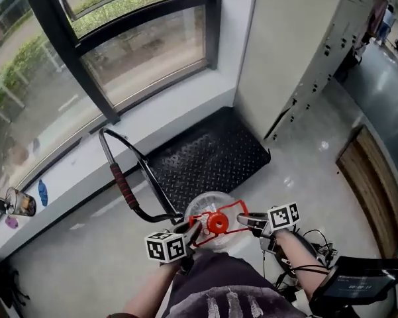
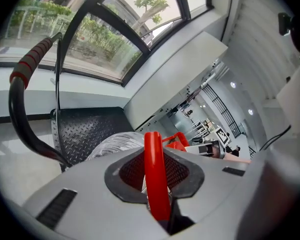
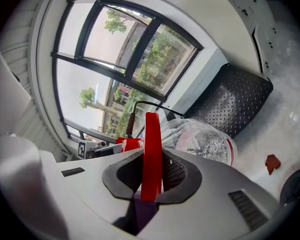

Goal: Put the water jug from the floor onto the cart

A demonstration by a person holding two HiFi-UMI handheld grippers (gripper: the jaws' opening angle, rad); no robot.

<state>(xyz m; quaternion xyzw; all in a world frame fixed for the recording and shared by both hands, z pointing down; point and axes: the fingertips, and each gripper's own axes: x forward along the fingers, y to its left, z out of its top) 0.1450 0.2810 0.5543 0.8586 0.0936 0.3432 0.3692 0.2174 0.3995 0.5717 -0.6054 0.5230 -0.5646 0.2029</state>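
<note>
The water jug is a clear ribbed bottle with a red cap and a red carrying handle. It hangs above the grey floor, just in front of the cart's black checker-plate deck. My left gripper is shut on the handle's left side, a red strip pinched between its pads. My right gripper is shut on the handle's right side. The jug's body lies tilted beyond the jaws. The cart's push bar with its red grip stands to the left.
A large window with dark frames runs behind the cart. A white cabinet wall borders the cart's right side. A wooden panel and a screen with cables sit at the lower right. A small red scrap lies on the floor.
</note>
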